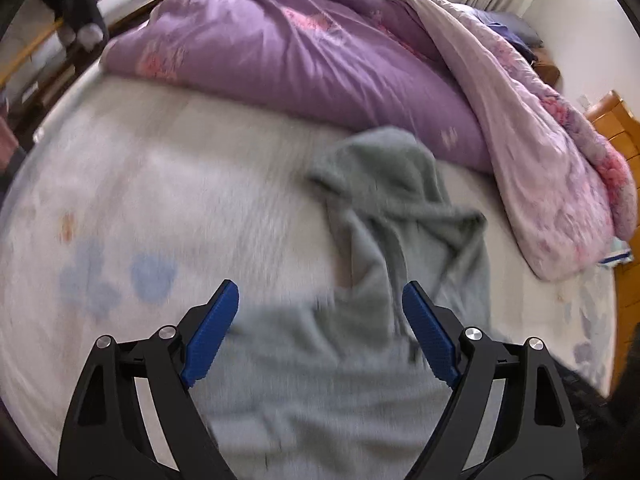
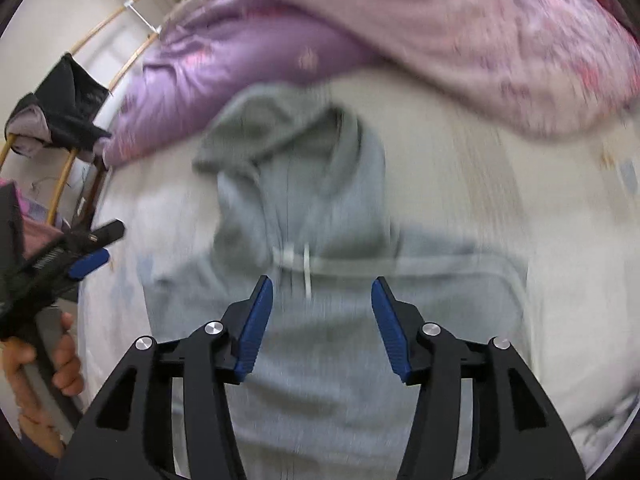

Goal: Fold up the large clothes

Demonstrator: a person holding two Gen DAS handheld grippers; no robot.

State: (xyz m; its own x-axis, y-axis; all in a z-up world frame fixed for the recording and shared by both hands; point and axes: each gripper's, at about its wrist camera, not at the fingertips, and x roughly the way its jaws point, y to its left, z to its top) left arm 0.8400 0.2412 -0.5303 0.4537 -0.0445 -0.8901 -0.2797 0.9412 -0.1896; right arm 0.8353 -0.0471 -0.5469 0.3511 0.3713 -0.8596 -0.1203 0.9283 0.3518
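A grey hooded sweatshirt (image 2: 320, 208) lies on the pale bed sheet (image 1: 160, 200), hood toward the quilt, white drawstrings showing. In the left wrist view the sweatshirt (image 1: 384, 240) lies rumpled ahead and to the right. My left gripper (image 1: 320, 304) is open and empty above the sweatshirt's lower part. My right gripper (image 2: 322, 300) is open and empty above the chest, just below the drawstrings. The left gripper (image 2: 86, 256) also shows at the left edge of the right wrist view, held in a hand. Both views are blurred.
A bunched purple and pink quilt (image 1: 320, 52) fills the far side of the bed, also in the right wrist view (image 2: 440, 28). Dark clothes hang on a rail (image 2: 68, 108) at the left. A wooden cabinet (image 1: 616, 128) stands at the right.
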